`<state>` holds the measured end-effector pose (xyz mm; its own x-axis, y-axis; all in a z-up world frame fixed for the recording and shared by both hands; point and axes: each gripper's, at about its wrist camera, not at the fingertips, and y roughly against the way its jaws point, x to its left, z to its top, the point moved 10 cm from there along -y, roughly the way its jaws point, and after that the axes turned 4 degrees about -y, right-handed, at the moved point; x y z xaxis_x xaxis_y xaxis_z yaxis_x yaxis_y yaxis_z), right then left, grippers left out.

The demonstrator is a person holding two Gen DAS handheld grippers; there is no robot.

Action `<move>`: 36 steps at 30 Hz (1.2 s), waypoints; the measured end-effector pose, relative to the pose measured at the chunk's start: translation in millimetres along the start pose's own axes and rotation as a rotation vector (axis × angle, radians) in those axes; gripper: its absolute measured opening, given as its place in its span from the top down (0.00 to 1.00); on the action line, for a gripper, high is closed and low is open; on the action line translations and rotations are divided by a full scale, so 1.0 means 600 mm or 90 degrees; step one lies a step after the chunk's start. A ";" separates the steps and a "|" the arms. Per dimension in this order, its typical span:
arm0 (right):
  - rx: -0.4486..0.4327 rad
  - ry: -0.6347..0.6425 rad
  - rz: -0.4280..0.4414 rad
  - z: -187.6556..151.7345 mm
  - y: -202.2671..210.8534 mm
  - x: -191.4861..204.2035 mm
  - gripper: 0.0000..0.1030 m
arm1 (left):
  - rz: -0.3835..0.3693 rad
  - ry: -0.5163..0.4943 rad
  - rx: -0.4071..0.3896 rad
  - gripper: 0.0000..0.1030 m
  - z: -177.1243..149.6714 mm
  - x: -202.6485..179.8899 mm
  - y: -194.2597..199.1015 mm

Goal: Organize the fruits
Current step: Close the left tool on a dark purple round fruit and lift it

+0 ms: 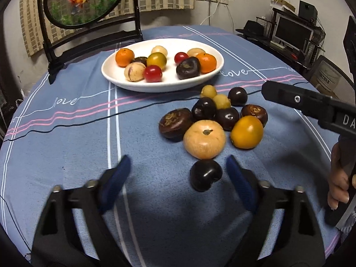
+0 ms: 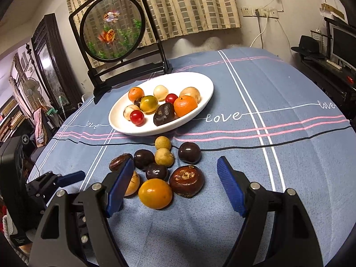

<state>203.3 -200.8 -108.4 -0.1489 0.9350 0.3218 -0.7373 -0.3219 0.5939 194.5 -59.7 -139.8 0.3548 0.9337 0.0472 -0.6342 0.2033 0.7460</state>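
Left gripper (image 1: 175,173) tilting down over near dark fruit (image 1: 205,174), jaws open, pads not touching it. Right gripper (image 2: 175,175) hovering open, empty, above ten loose fruits. White plate (image 1: 115,75) farther back holding nine fruits.

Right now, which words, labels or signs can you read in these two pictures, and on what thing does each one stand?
"love": stitched in white on the blue tablecloth, repeated along the white line; clearest right of the white plate.
"DA": white letters on the right gripper's black body; the rest is cut off.
Box by the monitor, paper notes on the wall: too small to read.
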 end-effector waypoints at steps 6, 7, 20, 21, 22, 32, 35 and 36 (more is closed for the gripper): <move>0.003 -0.005 0.001 -0.001 0.000 -0.001 0.24 | -0.019 -0.030 0.005 0.35 -0.002 -0.022 -0.002; 0.005 -0.006 0.001 -0.001 -0.001 -0.001 0.25 | -0.023 -0.036 0.006 0.35 -0.003 -0.025 -0.003; 0.018 -0.012 -0.002 -0.006 -0.009 -0.005 0.24 | -0.078 -0.059 0.040 0.64 -0.013 -0.052 -0.021; 0.018 -0.013 -0.002 -0.005 -0.009 -0.006 0.24 | -0.078 -0.057 0.040 0.66 -0.014 -0.051 -0.020; 0.019 -0.014 -0.003 -0.006 -0.009 -0.006 0.24 | -0.074 -0.052 0.039 0.68 -0.014 -0.047 -0.018; 0.033 -0.016 -0.037 -0.011 -0.017 -0.026 0.25 | -0.002 0.055 0.007 0.70 -0.008 0.043 -0.004; 0.042 -0.024 -0.069 -0.011 -0.023 -0.048 0.25 | 0.000 0.080 0.015 0.70 -0.011 0.058 -0.010; 0.048 -0.031 -0.071 -0.012 -0.025 -0.054 0.25 | 0.000 0.079 0.017 0.70 -0.011 0.057 -0.011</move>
<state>214.3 -225.2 -133.1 -0.0349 0.9579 0.2851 -0.6960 -0.2280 0.6809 206.3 -27.0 -147.7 0.2659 0.9634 -0.0348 -0.6149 0.1973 0.7635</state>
